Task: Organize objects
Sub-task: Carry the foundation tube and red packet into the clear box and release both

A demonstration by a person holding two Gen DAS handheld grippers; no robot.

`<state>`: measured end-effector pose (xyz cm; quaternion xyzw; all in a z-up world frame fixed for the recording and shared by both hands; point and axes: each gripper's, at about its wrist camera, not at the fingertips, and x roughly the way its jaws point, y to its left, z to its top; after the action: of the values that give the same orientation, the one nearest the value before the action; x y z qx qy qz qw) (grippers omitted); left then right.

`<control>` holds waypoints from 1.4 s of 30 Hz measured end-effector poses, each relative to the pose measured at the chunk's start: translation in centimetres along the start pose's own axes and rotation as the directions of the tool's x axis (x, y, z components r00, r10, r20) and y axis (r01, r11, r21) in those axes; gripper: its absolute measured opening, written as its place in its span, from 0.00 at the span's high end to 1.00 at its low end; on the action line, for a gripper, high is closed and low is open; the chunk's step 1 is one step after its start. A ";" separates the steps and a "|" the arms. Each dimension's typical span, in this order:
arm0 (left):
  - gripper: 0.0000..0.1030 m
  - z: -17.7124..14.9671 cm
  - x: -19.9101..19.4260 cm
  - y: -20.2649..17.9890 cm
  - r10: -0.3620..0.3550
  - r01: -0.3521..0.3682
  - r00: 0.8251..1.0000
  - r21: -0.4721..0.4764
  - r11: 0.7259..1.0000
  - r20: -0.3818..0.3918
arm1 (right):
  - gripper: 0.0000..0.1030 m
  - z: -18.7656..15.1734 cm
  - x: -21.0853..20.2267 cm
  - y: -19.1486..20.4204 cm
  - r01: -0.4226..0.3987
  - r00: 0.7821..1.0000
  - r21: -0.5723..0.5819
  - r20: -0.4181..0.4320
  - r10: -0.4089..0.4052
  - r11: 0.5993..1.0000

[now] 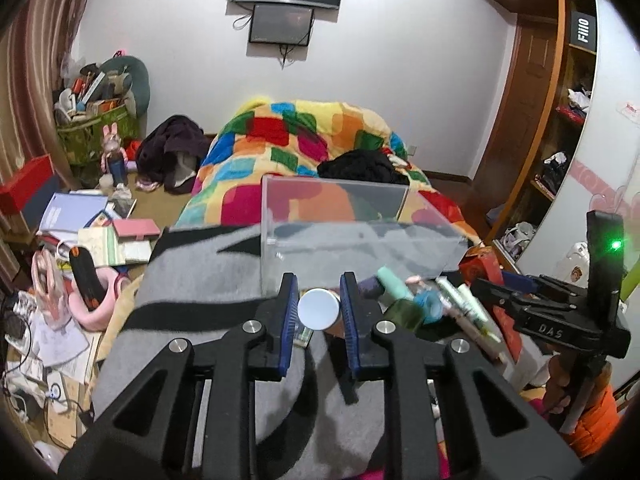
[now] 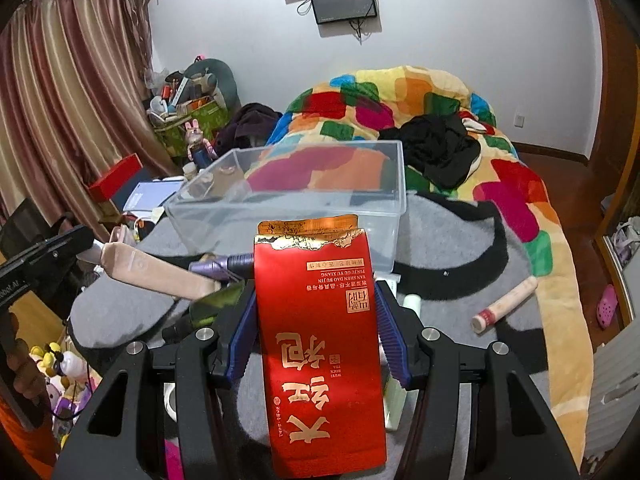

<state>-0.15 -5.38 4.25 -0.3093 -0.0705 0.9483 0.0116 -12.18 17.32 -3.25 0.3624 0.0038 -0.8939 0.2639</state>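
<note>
My left gripper (image 1: 319, 292) is shut on a beige tube; its round white cap (image 1: 318, 309) faces the camera between the blue pads. In the right wrist view that beige tube (image 2: 160, 276) sticks out of the left gripper (image 2: 86, 242) at the left edge. My right gripper (image 2: 316, 292) is shut on a red tea packet (image 2: 320, 340) with gold lettering, held upright. A clear plastic box (image 1: 336, 184) stands just beyond both grippers on a grey and black blanket (image 1: 200, 280). The box (image 2: 384, 232) looks bare inside.
Loose tubes and bottles lie on the blanket: a mint tube (image 1: 394, 280), a green bottle (image 1: 404, 312), a purple item (image 2: 218, 268), a pink-white tube (image 2: 504, 306). A colourful quilt (image 2: 400, 92) with black clothes covers the bed behind. Clutter fills the floor at left (image 1: 72, 240).
</note>
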 end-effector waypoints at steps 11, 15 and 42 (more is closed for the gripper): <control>0.80 4.2 0.3 -1.2 -0.011 0.009 0.998 0.042 0.999 0.056 | 0.50 2.8 -0.7 -0.1 -0.017 0.999 -0.005 0.046 0.017 1.000; 0.80 5.4 0.4 -1.2 -0.017 0.015 0.997 0.038 0.999 0.071 | 0.50 3.8 -0.6 -0.1 -0.022 0.998 -0.011 0.055 0.023 1.000; 0.80 10.6 9.2 1.6 0.032 -0.027 0.998 -0.103 0.994 0.048 | 0.50 10.8 7.3 -0.7 -0.052 0.994 -0.073 -0.099 0.045 0.996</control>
<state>-13.77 -7.69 7.09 -0.2871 -0.1146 0.9508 -0.0199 -23.84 12.31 -0.18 0.3953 0.0414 -0.8678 0.2984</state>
